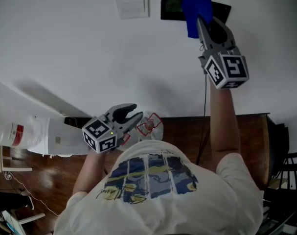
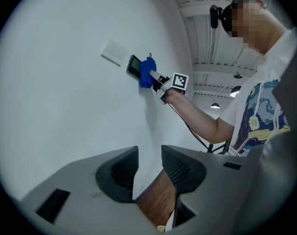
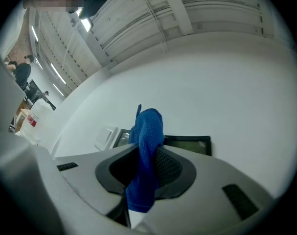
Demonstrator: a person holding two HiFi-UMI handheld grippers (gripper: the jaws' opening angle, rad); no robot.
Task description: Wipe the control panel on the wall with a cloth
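White wall (image 1: 65,43) was faced, with the blue cloth (image 1: 194,9) clamped in the right gripper (image 1: 199,21) and held against the control panel (image 1: 171,6) straight ahead, its long axis lying sideways, while the left gripper (image 1: 133,112) was held lower, jaws apart, empty.

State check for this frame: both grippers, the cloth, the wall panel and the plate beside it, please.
Left gripper: open, empty, held low, away from the wall fittings.
Right gripper: shut on the blue cloth, raised to the wall.
Blue cloth: bunched, clamped between the jaws, its top at the control panel.
Control panel: mounted on the wall, partly covered by the cloth.
White wall plate: left of the panel, uncovered.
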